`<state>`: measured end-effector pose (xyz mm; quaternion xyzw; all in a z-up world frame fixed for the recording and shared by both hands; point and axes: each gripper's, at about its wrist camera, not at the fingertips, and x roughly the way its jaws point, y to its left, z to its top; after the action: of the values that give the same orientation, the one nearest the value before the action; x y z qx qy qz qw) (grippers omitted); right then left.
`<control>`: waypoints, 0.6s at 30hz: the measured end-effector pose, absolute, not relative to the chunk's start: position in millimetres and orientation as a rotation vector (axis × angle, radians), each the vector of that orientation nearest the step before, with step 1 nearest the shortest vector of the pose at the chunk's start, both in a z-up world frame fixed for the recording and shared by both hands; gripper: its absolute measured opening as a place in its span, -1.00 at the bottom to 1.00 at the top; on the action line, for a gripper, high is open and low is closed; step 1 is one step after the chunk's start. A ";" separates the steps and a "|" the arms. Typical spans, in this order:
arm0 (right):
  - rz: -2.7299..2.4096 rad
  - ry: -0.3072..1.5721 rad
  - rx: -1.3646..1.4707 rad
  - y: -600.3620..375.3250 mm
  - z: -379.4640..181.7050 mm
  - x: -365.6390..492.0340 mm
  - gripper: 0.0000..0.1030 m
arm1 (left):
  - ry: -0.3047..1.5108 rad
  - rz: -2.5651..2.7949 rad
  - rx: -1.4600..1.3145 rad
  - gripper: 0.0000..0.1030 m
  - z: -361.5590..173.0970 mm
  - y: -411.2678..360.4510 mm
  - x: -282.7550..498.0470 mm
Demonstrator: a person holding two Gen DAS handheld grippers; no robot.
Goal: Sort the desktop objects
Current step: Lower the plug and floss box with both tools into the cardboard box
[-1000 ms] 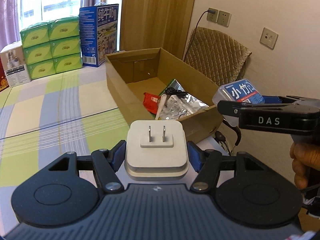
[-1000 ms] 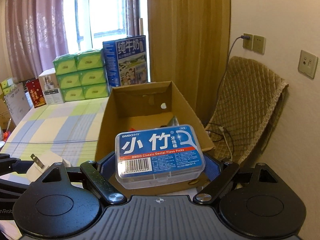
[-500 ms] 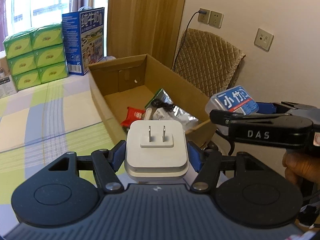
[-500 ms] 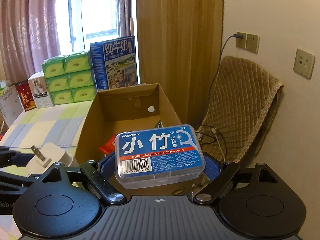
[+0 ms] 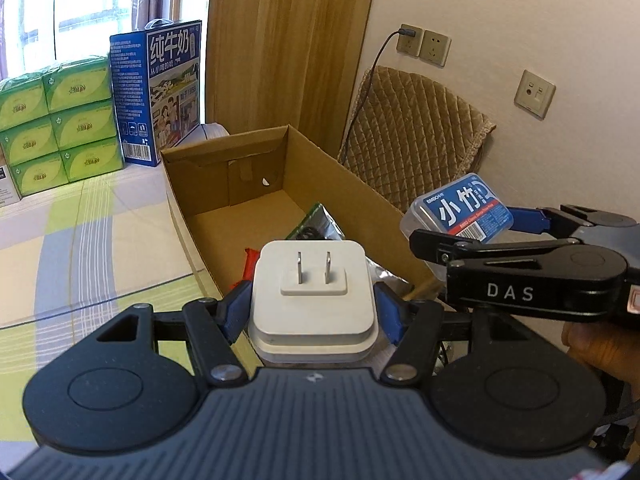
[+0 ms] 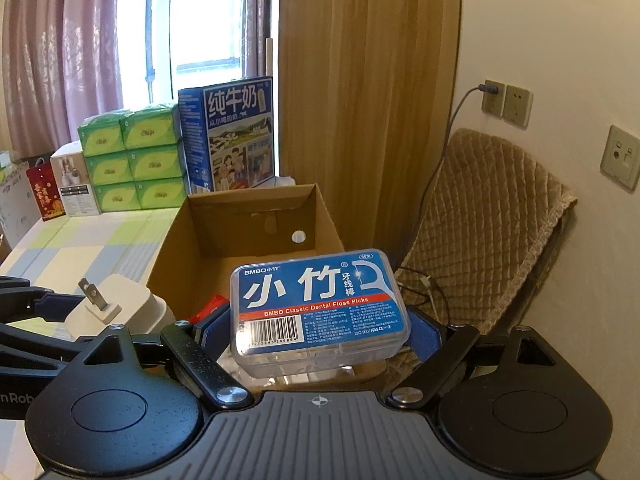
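checked tabletop [image 5: 80,248] | cardboard box [image 5: 304,168] ahead | left jaws clamp charger [image 5: 312,296] | right jaws clamp floss box [image 6: 320,304]

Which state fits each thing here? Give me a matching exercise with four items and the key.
Things:
1. charger
2. floss box
3. carton
4. milk box

States:
A. open-topped, with items inside
B. held in the right hand-held gripper
C. standing beside green packs
D. held in the left hand-held gripper, prongs up

Pairs: 1-D, 2-B, 3-A, 4-C
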<state>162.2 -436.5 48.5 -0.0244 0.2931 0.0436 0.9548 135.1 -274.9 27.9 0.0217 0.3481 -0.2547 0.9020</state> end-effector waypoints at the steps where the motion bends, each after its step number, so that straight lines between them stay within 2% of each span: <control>1: 0.090 0.596 -0.051 -436.3 48.6 164.7 0.65 | 0.720 -0.526 0.042 0.16 27.9 -275.1 137.9; 18: 0.095 0.603 -0.094 -433.8 47.1 212.5 0.65 | 0.729 -0.491 0.025 0.16 22.6 -268.4 194.3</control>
<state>212.5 -433.8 47.1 -0.0465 0.2965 0.0465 0.9528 194.3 -268.4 22.6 0.0119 0.3527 -0.2377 0.9049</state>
